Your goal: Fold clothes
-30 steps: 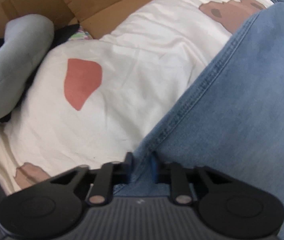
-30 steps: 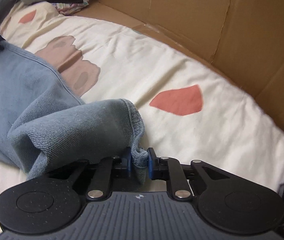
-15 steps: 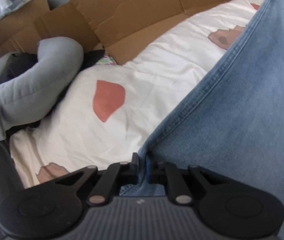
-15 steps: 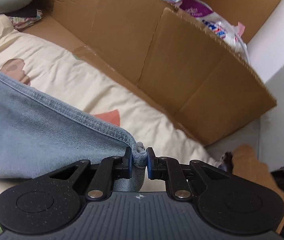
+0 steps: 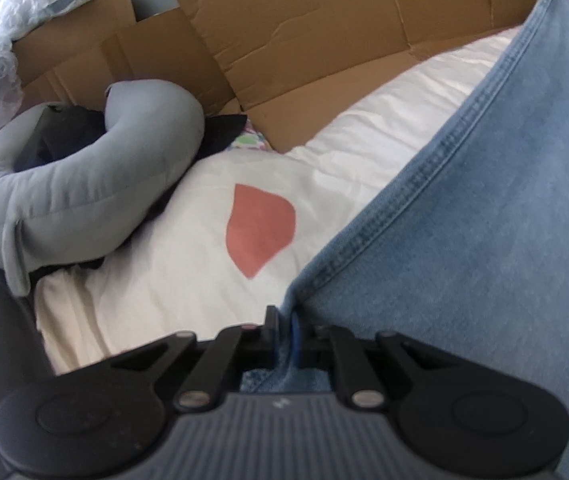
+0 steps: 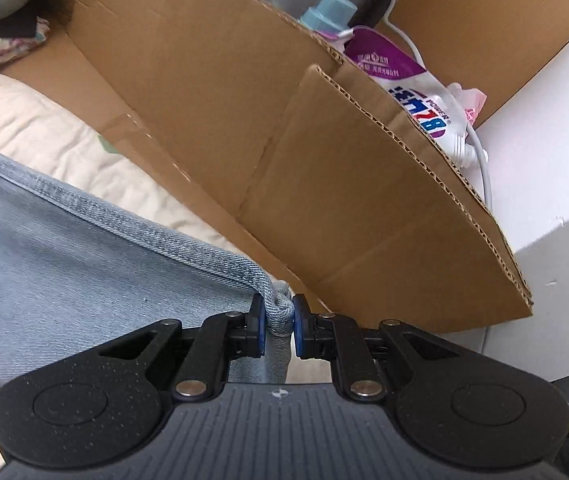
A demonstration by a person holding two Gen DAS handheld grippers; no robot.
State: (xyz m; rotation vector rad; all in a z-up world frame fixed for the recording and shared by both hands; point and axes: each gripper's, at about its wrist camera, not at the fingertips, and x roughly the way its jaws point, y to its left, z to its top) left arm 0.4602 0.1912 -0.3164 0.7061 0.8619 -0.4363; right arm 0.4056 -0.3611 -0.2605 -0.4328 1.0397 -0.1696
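One denim garment (image 5: 484, 220) is being held taut above the bed (image 5: 188, 280), its stitched edge running lengthwise between two claws. The left claw (image 5: 284, 330) is being kept clamped on one corner, the right claw (image 6: 278, 322) on the other. Beyond the bed, cardboard sheets (image 6: 284, 160) are standing; one grey neck pillow (image 5: 84, 184) is lying beside them.
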